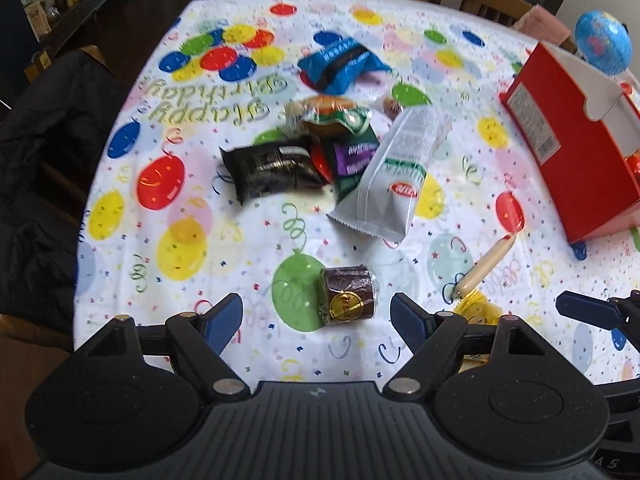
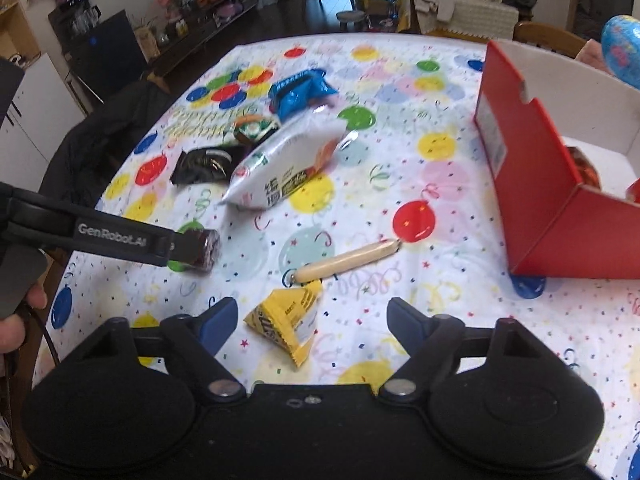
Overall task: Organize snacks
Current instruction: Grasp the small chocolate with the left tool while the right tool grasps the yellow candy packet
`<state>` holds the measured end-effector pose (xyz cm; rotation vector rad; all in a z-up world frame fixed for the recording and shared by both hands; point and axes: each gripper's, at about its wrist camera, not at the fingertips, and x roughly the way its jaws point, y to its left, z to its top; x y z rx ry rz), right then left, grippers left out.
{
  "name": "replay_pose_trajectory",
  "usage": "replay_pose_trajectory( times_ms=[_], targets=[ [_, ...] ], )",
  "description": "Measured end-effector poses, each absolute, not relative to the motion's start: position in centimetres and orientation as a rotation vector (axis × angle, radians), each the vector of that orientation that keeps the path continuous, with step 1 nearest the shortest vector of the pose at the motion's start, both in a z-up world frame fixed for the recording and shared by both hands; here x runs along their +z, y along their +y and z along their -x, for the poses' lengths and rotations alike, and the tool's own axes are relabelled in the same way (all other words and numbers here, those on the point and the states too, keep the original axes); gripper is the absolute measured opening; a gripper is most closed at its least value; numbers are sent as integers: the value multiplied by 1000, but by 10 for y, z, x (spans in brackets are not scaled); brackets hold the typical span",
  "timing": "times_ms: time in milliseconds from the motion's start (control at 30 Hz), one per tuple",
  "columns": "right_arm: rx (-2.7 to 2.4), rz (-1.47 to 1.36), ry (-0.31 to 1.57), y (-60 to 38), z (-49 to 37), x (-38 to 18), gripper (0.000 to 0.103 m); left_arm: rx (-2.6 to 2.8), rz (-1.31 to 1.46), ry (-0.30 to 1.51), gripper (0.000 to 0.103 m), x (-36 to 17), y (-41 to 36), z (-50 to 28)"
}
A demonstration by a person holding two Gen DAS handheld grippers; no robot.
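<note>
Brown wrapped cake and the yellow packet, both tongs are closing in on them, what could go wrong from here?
1. The brown wrapped cake sits off-centre between the open left tongs, nearer one finger, so a grip might catch only its crinkly wrapper.
2. The yellow packet looks flat and lies at an angle between the open right tongs; it may slide away.
3. The sausage stick close beside the packet could get nudged.

Balloon-printed plastic tablecloth (image 2: 460, 248), bearing:
- open red cardboard box (image 2: 532, 184), right side;
- long tan sausage stick (image 2: 348, 260), left of box;
- yellow triangular packet (image 2: 292, 316), just before sausage;
- brown round wrapped cake (image 1: 348, 296), left of sausage;
- white-grey pillow bag (image 1: 396, 172), behind cake;
- black wrapped bar (image 1: 272, 168), left of bag;
- blue crinkled packet (image 1: 340, 64), farthest back.
</note>
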<state>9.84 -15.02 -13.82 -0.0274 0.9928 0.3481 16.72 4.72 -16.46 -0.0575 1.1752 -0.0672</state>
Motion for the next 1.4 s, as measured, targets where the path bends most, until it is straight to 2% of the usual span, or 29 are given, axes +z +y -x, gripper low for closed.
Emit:
replay_pose_trajectory(
  times_ms=[167, 367, 400, 467, 533, 667, 1000, 1400],
  targets=[
    [376, 40, 1020, -145, -103, -148, 73, -91, 44, 1192, 81, -175, 39, -172],
    [417, 52, 1035, -138, -107, -155, 56, -90, 61, 1200, 80, -183, 39, -176],
    [423, 56, 1035, -137, -108, -156, 54, -90, 65, 1200, 77, -183, 39, -176],
    [437, 67, 1034, -135, -109, -156, 49, -94, 72, 1208, 63, -184, 39, -177],
    [444, 68, 1034, -134, -109, -156, 43, -93, 80, 1212, 54, -185, 39, -178],
    [446, 58, 1028, -135, -109, -156, 36, -106, 100, 1208, 33, -184, 40, -175],
    [425, 23, 1009, -147, -101, -147, 29, -88, 103, 1199, 32, -180, 40, -168],
    [370, -3, 935, -175, -89, -116, 28, -106, 117, 1157, 30, -155, 43, -154]
  ],
)
